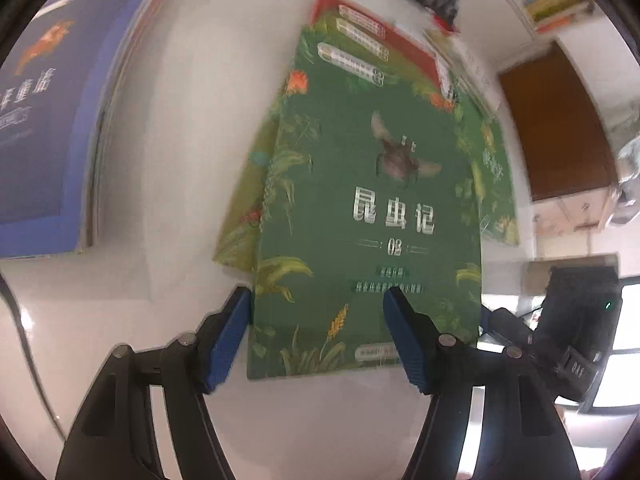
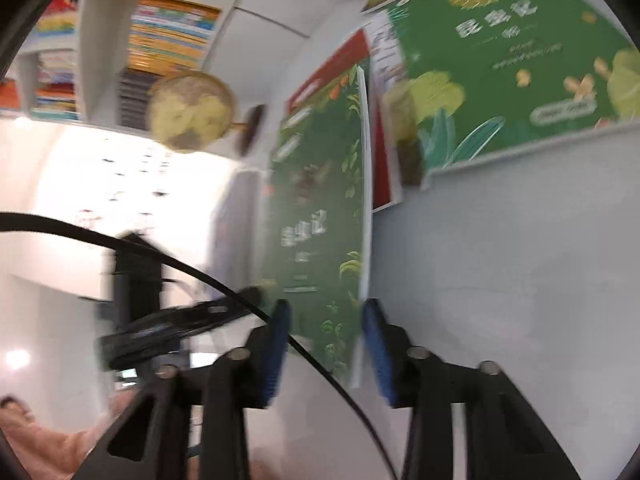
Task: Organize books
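Book [image 1: 360, 208] on top of green pile, mid bench [image 1: 168, 160], near edge overhanging for grip. Left tool [image 1: 318, 300] half wide, straddling its near left corner, pads not pressing. Right tool [image 2: 326, 308] narrow around the edge [image 2: 362, 216]; contact unclear. Blue stack [image 1: 40, 128] far left, apart.

Table [image 1: 168, 152]: white, glossy.
Globe [image 2: 191, 110]: yellowish, on a dark stand, blurred.
Cable [image 2: 200, 270]: black, crossing the foreground.
Cabinet [image 1: 556, 128]: brown-topped, beside the table.
Person [image 2: 36, 436]: pink sleeve, lower corner.
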Available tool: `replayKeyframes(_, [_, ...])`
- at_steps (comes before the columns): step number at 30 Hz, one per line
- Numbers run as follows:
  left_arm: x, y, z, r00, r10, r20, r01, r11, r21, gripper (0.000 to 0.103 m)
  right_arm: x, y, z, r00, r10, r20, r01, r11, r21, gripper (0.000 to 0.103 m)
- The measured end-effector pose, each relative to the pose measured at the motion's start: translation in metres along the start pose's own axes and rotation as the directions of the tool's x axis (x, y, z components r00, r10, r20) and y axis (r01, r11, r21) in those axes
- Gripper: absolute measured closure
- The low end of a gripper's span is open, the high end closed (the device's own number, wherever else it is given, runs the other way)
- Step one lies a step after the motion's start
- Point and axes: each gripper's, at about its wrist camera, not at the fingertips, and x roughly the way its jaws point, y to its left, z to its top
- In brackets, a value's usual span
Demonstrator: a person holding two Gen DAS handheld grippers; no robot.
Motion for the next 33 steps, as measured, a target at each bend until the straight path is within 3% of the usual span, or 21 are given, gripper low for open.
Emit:
replayKeyframes(2, [-0.001, 0.000, -0.002, 1.000, 0.024, -0.004, -0.024, 1.000, 0.015, 0.051, 0.000, 0.003, -0.004, 1.000, 0.029, 0.000, -0.029, 0.999, -0.026, 0.069])
replayKeyframes(4, [-0.002, 0.000, -0.004, 1.000, 0.021, -0.005, -0.021, 0.999, 0.024, 0.055, 0.008, 0.005, -0.005, 0.998, -0.058, -0.023, 0.057, 0.997, -0.056, 0.069])
replayKeyframes(6, [-0.006, 0.000, -0.007, 1.000, 0.006, 0.006, -0.006, 1.000, 0.020, 0.058, 0.013, -0.001, -0.006, 0.997, -0.069, -0.027, 0.068, 0.997, -0.028, 0.070])
replayKeyframes(7, [-0.009, 0.000, -0.009, 1.000, -0.012, 0.018, 0.012, 1.000, 0.014, 0.059, 0.013, -0.002, -0.007, 0.997, -0.073, -0.012, 0.073, 0.997, -0.025, 0.076])
replayKeyframes(8, [-0.015, 0.000, -0.011, 0.998, -0.047, 0.036, 0.047, 0.999, 0.009, 0.060, 0.012, -0.001, -0.007, 0.995, -0.096, -0.001, 0.096, 0.995, -0.035, 0.094])
replayKeyframes(12, [-0.028, -0.011, -0.017, 0.990, -0.112, 0.091, 0.109, 0.994, 0.031, 0.062, 0.007, 0.003, -0.008, 0.987, -0.160, 0.022, 0.161, 0.984, -0.073, 0.096])
replayKeyframes(15, [-0.024, -0.024, -0.017, 0.996, -0.020, 0.082, 0.013, 0.996, 0.092, 0.062, 0.008, 0.011, -0.007, 0.977, -0.211, 0.026, 0.212, 0.969, -0.123, 0.096])
replayKeyframes(17, [-0.018, -0.032, -0.018, 0.995, 0.070, 0.072, -0.080, 0.985, 0.154, 0.062, 0.007, 0.015, -0.008, 0.976, -0.214, 0.033, 0.216, 0.967, -0.137, 0.096])
replayKeyframes(20, [-0.015, -0.042, -0.023, 0.987, 0.135, 0.087, -0.151, 0.963, 0.221, 0.062, 0.008, 0.024, -0.007, 0.968, -0.246, 0.039, 0.249, 0.952, -0.180, 0.096])
replayKeyframes(28, [-0.018, -0.049, -0.025, 0.985, 0.140, 0.101, -0.161, 0.957, 0.241, 0.062, 0.002, 0.031, -0.008, 0.967, -0.248, 0.061, 0.255, 0.947, -0.195, 0.096])
replayKeyframes(33, [-0.027, -0.055, -0.024, 0.982, 0.136, 0.128, -0.165, 0.955, 0.248, 0.062, -0.002, 0.048, -0.010, 0.967, -0.240, 0.089, 0.255, 0.929, -0.270, 0.095])
